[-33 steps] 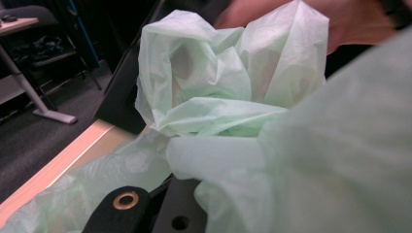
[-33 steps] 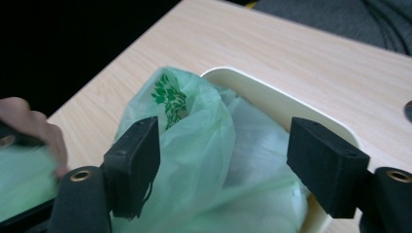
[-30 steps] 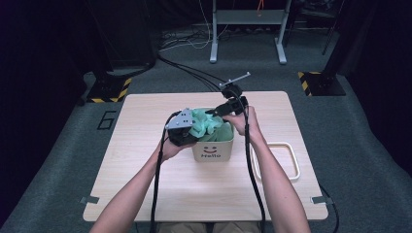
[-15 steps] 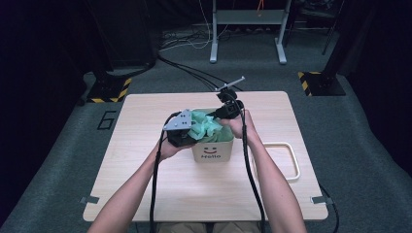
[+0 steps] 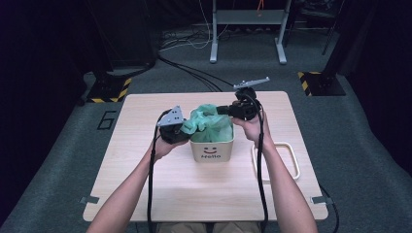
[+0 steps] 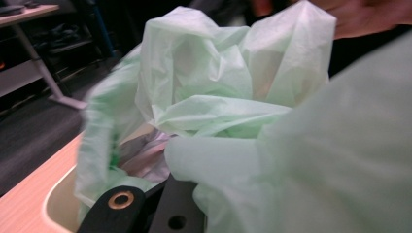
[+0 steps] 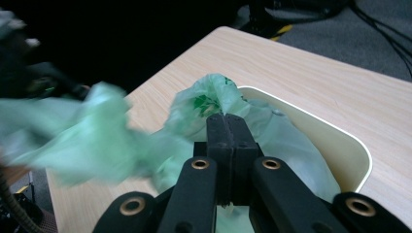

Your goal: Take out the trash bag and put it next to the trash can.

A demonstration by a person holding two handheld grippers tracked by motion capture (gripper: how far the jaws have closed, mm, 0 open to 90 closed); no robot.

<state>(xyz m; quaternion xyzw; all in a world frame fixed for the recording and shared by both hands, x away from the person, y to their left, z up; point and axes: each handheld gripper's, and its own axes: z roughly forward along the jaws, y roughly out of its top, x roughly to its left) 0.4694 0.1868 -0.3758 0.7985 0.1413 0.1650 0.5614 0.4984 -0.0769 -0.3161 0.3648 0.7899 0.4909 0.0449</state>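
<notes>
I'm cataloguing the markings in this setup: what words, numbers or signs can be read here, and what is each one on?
"Hello", under a printed smiley face: on the front of the cream bin.
"6": marked on the grey floor to the left of the table.
Dark green print on the green bag: too blurred to read.
Yellow-and-black hazard stripes, no words: on the floor stand bases.

I'm seeing bare forearms with no sleeves. I'm working a black left gripper (image 5: 180, 130) carrying a grey three-cornered plate, and a black right gripper (image 5: 224, 109) with brass-ringed pivot holes; a black cable is trailing from each.
</notes>
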